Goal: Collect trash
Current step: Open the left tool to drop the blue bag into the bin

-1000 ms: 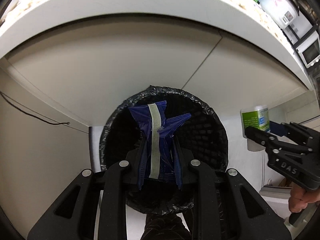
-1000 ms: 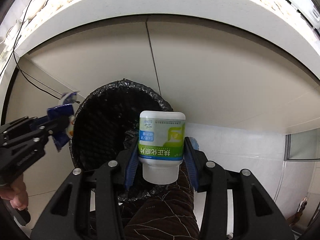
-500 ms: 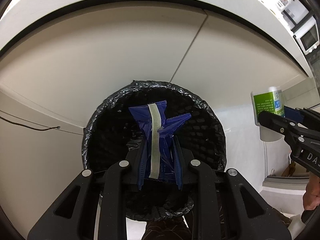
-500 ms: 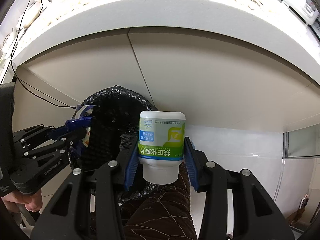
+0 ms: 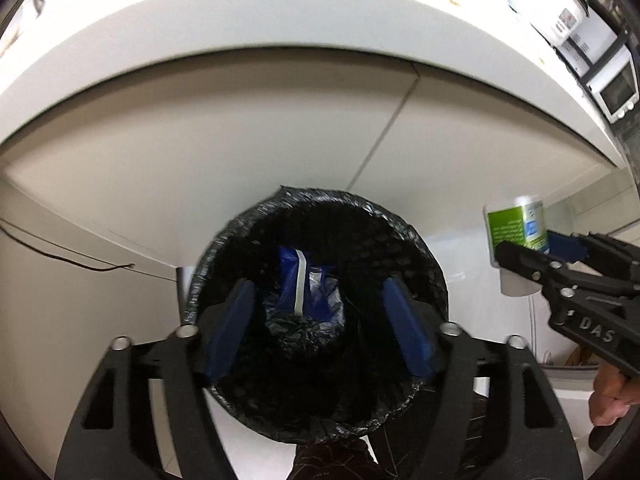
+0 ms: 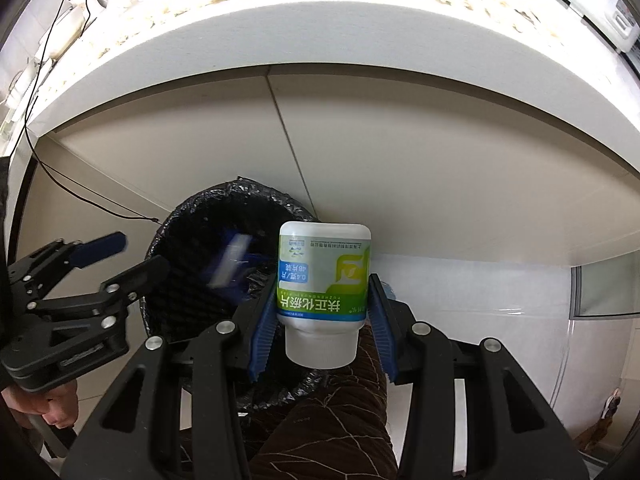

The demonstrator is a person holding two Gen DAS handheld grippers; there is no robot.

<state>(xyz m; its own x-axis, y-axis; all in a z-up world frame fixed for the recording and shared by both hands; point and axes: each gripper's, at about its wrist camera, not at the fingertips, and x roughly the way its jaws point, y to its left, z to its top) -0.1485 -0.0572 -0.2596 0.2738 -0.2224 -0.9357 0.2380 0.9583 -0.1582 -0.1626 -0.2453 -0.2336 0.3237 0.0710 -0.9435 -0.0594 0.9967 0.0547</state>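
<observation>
The jaws of the left gripper (image 5: 316,320) stand wide apart, their blue pads splayed to either side above the mouth of the round mesh waste bin lined with a black plastic bag (image 5: 416,240), and nothing sits between them. Down inside that bin, against the crumpled black liner, is the blue foil wrapper with a pale strip along it (image 5: 298,286); from the right wrist view it shows only as a blurred blue and white streak (image 6: 230,266) within the bin's opening, so I cannot tell whether it has come to rest. Apart from that wrapper I can make out only folds of the liner in the bin.

The jaws of the right gripper (image 6: 322,312) are clamped on the white plastic bottle with a green and blue label (image 6: 324,276), which is held upside down, its white cap pointing towards the camera and its printed lettering inverted. The bottle (image 5: 516,236) hangs just beside the bin's rim (image 6: 192,216), to its right and outside the opening.

The bin stands on the floor close against the beige cabinet doors (image 5: 200,152) under the thick white tabletop (image 6: 360,36). A thin black cable (image 6: 80,196) trails down the cabinet side to the left of the bin.
</observation>
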